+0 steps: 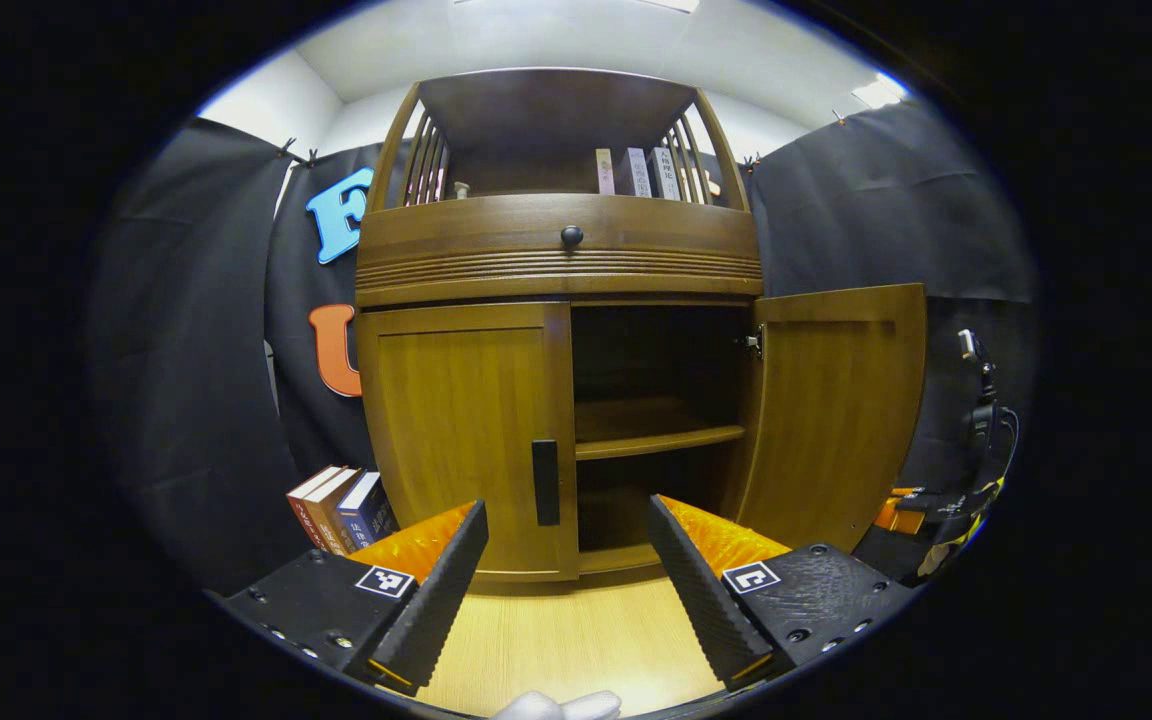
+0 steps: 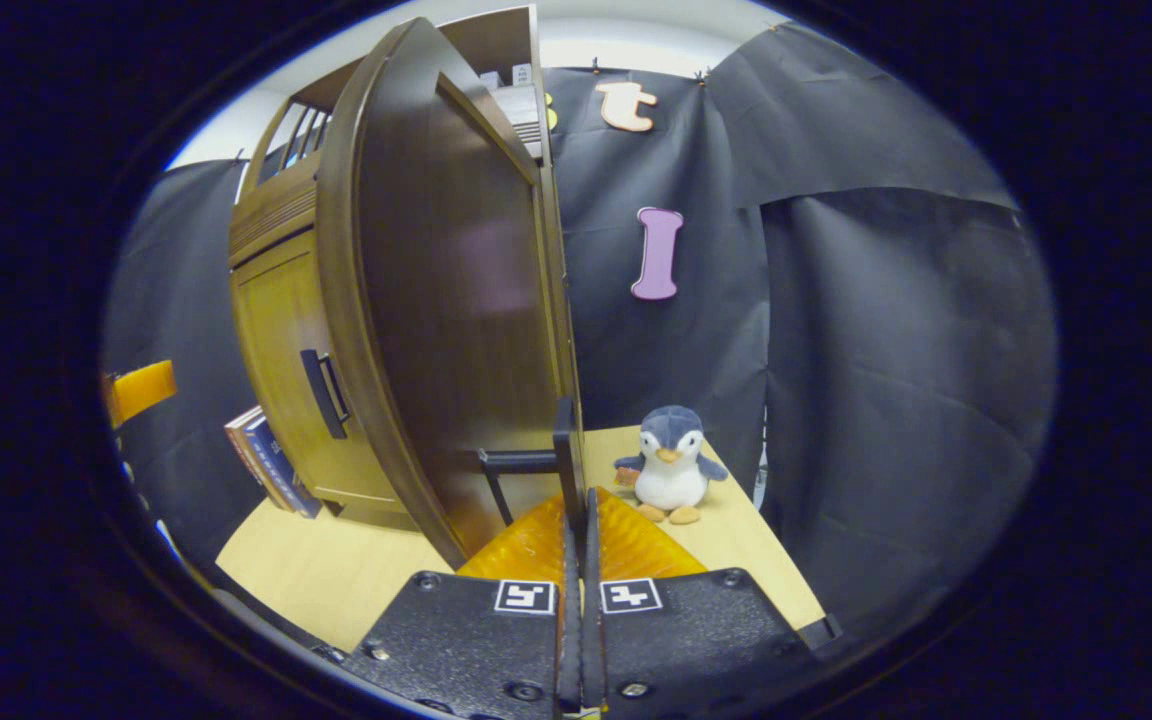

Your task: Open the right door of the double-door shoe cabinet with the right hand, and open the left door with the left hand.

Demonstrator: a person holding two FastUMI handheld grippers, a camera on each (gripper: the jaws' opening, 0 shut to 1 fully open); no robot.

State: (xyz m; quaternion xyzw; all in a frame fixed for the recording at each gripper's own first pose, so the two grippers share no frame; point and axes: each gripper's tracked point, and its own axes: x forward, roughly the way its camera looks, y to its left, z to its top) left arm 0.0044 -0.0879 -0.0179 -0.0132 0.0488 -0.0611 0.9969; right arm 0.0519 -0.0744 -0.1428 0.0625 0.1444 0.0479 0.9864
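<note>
The brown wooden left door of the shoe cabinet was shut. Its dark upright handle sat by the door's inner edge, low down, and its long side ran up and down. In the left gripper view, the left gripper was straight in front of that handle and a bit below it, not touching. Its fingers stood wide apart and held nothing. The handle showed in the gap between them, nearer the left finger. I think the left gripper had the shorter way to go, and it needed to move forward and up a little so the fingers stood on both sides of the handle.

The brown wooden right door of the cabinet was swung wide open. In the right gripper view, the right gripper was at that door's dark handle. Its fingers looked closed tight, edge to edge. The handle rose just above their tips, and I could not tell if they pinched it.

Inside the cabinet, a wooden shelf looked bare, and the space under it was dark. Books stood in the open top of the cabinet. More books leaned beside the cabinet, left of the shut door. A small grey and white toy penguin sat on the light wooden worktop, right of the open door.
</note>
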